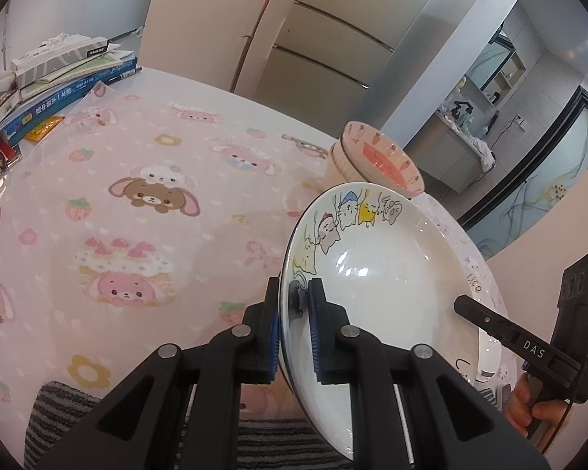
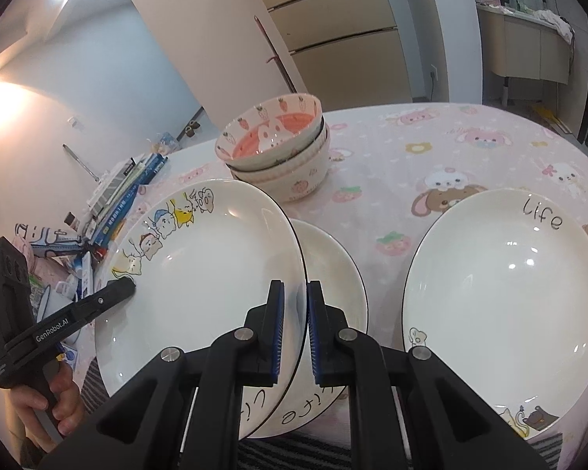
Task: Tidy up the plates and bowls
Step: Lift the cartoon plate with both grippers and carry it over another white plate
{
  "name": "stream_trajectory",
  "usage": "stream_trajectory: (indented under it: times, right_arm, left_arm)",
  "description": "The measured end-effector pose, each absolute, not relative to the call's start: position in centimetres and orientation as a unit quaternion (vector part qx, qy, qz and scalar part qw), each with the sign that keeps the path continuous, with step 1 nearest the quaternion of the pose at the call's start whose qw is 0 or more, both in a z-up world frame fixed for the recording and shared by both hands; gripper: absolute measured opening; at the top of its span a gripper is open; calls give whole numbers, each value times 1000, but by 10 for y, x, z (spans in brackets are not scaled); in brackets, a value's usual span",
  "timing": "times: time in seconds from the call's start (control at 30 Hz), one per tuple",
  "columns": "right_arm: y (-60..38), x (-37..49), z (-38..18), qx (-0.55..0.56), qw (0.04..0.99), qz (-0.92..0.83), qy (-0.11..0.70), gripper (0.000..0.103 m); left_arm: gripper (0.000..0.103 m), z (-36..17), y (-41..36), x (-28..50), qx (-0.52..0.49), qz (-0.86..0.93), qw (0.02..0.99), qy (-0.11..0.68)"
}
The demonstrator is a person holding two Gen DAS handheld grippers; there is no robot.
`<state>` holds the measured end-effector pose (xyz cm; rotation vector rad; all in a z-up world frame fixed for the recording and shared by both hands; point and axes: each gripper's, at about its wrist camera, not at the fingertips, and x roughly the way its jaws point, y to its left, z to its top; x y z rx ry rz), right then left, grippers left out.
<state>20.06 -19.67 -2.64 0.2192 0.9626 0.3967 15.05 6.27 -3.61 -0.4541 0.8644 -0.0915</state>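
"DAS" – right tool (image 1: 300, 323); "GenRobot.AI" – left tool (image 2: 296, 323); "life" – plate (image 2: 505, 297).

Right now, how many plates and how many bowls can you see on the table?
Plates: 3 (held plate, plate under it, plate on the right)
Bowls: 2, stacked (top bowl, bottom bowl)
Total: 5

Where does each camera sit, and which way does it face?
Left wrist: on the left gripper, facing down across the table; the other hand shows.
Right wrist: on the right gripper, facing bowls and a second plate; a hand shows.
Shared: the cartoon plate, gripped by both.
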Motion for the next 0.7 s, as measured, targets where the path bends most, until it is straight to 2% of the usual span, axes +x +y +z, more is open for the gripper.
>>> stream_trajectory:
  times: [0.7]
  right_arm:
    - [-177,203,-73,38,855,159,492,15]
  left_arm:
    - [11,-65,59,158,-178,-25,877,445]
